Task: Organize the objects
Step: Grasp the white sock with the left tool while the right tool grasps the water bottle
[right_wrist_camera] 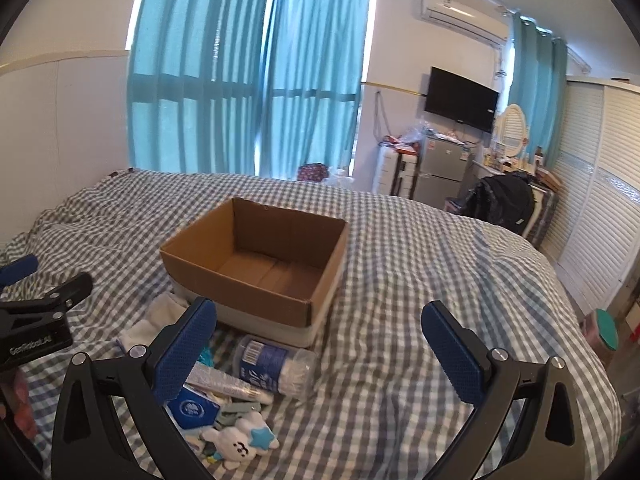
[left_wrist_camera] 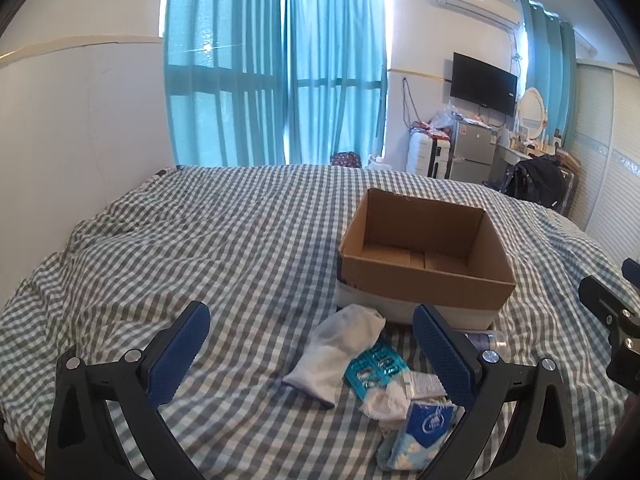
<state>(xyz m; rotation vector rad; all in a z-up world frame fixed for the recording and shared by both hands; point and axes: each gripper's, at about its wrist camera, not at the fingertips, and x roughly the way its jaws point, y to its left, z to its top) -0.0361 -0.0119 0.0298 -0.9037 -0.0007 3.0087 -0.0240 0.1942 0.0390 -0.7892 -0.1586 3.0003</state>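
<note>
From the left wrist, the left gripper (left_wrist_camera: 312, 356) is wide open and holds nothing. The white sock (left_wrist_camera: 336, 350) lies on the bed (left_wrist_camera: 200, 240) right between its fingers, with its long side pointing toward the cardboard box (left_wrist_camera: 424, 256) just behind it.

From the right wrist, the right gripper (right_wrist_camera: 320, 354) is wide open and holds nothing too. The clear tub (right_wrist_camera: 276, 364) lies on its side toward its left finger. The left gripper looks nearer the sock.

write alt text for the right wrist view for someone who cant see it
An empty cardboard box sits on a checked bedspread, with a clear plastic tub, tissue pack and white plush toy piled before it. The open right gripper frames the view.
</note>
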